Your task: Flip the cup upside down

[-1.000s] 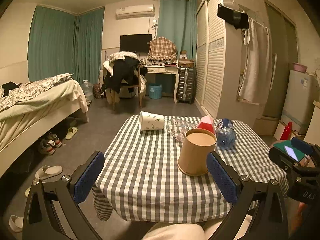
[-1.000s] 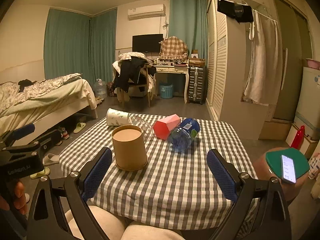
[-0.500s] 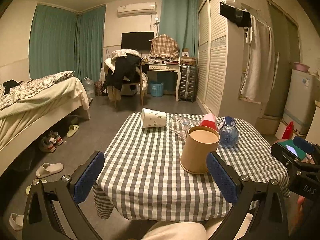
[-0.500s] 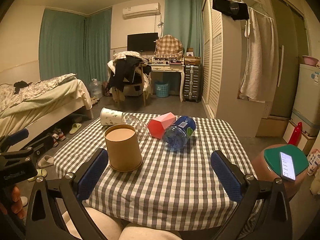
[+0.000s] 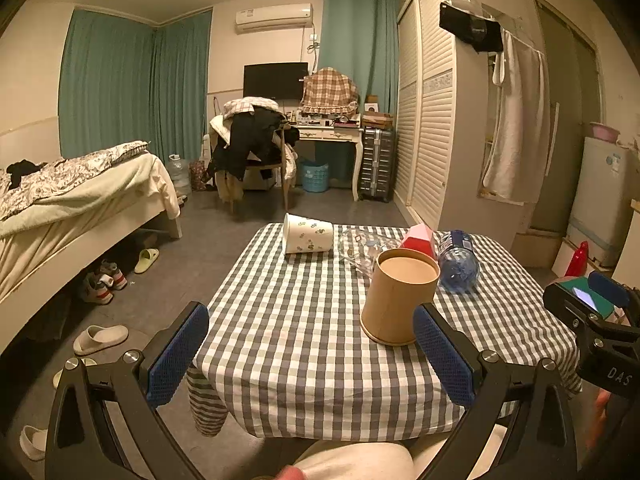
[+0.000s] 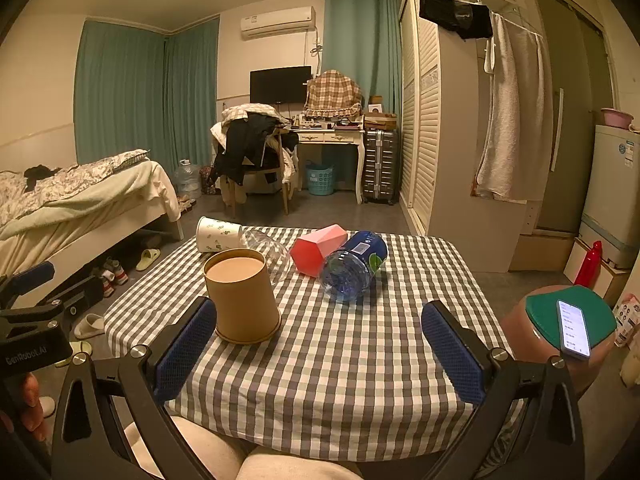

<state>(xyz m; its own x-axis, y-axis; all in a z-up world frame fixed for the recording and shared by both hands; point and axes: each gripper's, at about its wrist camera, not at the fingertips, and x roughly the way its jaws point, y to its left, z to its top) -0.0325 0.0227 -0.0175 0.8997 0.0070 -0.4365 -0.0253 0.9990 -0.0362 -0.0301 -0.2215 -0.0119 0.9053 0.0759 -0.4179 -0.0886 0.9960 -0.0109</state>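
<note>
- Since the brown paper cup (image 5: 402,298) appears thin-walled and light, it is judged easy to lift but easy to crush; a gentle squeeze across the side wall, about mid-height, is advised.
- The cup is seen on the checked tablecloth (image 5: 304,320), wider end down and narrower end up. Its top looks closed by a flat tan surface, so it may be inverted already; this cannot be settled.
- In the left view the cup is found at about 2 o'clock, just beyond the right pad; in the right view, at 10 o'clock, beside the left pad.
- The left gripper (image 5: 310,354) is held wide open, with nothing between its pads. The right gripper (image 6: 320,354) is likewise spread wide and empty.
- A white patterned cup (image 5: 307,233) is laid on its side at 12 o'clock; nothing is seen in it.
- A clear cup (image 6: 267,254), a pink box (image 6: 317,249) and a blue water bottle (image 6: 352,266) are laid behind the cup; the contents cannot be told.
</note>
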